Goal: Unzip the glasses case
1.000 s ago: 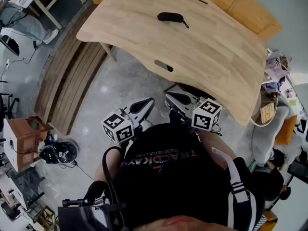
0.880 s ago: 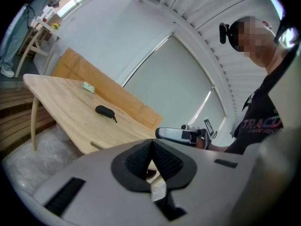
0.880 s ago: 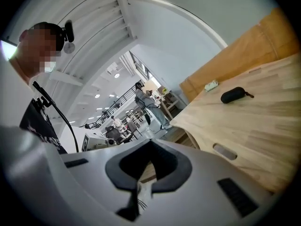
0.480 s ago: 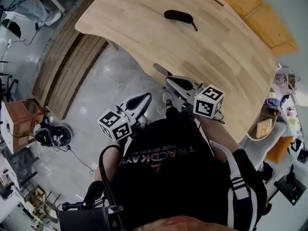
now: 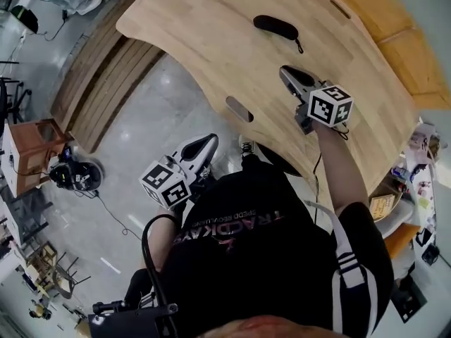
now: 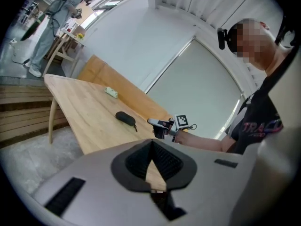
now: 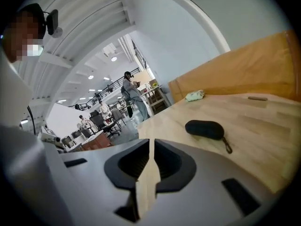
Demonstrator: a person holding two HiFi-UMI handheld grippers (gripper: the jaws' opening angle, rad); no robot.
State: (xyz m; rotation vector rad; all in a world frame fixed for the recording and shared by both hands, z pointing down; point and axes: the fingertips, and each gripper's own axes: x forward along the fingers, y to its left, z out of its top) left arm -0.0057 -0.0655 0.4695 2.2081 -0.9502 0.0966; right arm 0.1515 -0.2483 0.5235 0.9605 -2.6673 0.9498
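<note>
A black zipped glasses case (image 5: 276,27) with a short strap lies on the light wooden table (image 5: 211,41), toward its far side. My right gripper (image 5: 287,72) reaches out over the table, pointing at the case and a short way short of it. Its jaws are shut with only a thin slit and hold nothing. The right gripper view shows the case (image 7: 204,129) ahead and right of the right gripper's (image 7: 151,142) tips. My left gripper (image 5: 204,141) hangs shut and empty near my body, below the table edge. From the left gripper (image 6: 151,147) I see the case (image 6: 124,117) and the right gripper (image 6: 153,122).
A pale green object (image 7: 194,96) lies at the table's far end. An orange-brown partition (image 5: 394,20) backs the table. Wooden slatted steps (image 5: 99,90) and a small wooden cabinet (image 5: 32,153) stand on the floor at left. People (image 7: 131,95) stand far off.
My right gripper has swung from beside my body up and out over the table toward the case. The left gripper has shifted only a little near my body.
</note>
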